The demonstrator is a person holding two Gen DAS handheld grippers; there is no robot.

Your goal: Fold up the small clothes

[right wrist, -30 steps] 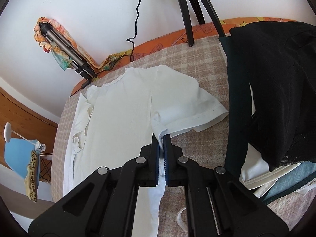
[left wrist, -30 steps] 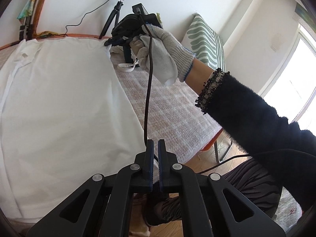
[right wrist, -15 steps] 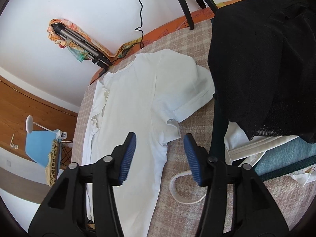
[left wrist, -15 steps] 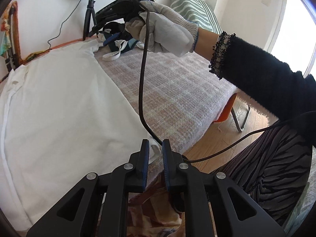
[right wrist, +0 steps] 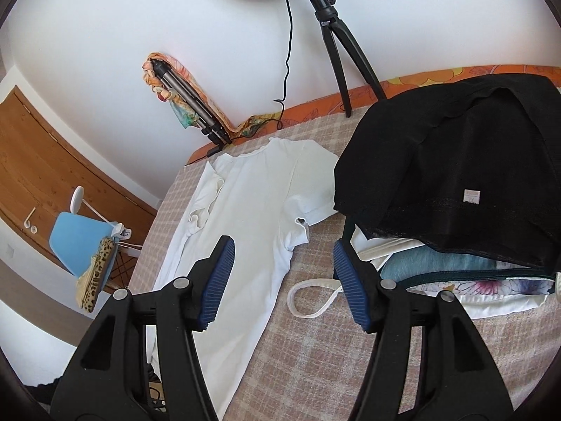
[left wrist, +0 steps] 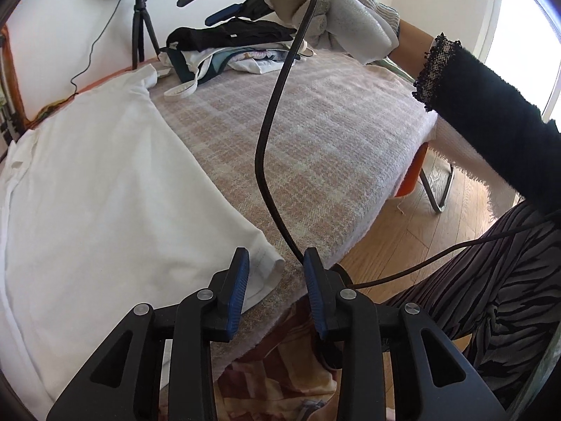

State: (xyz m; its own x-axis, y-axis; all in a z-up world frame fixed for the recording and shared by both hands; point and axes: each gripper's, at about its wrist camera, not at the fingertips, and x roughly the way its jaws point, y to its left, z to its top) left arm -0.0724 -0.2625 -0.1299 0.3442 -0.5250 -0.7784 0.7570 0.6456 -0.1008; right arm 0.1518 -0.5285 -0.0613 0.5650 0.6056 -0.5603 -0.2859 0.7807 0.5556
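As the white T-shirt is limp and light, pinch its hem corner; left claw opening, empty; right claw wide, empty.

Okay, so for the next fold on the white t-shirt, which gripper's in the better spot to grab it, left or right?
Probably the left. The left gripper hangs right at the white t-shirt bottom hem corner, jaws opening around nothing yet. The right gripper is open but raised, facing the clothes pile.

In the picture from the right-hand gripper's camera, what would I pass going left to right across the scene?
Blue chair → white T-shirt → loose white strap loop → black garment on top of the clothes pile.
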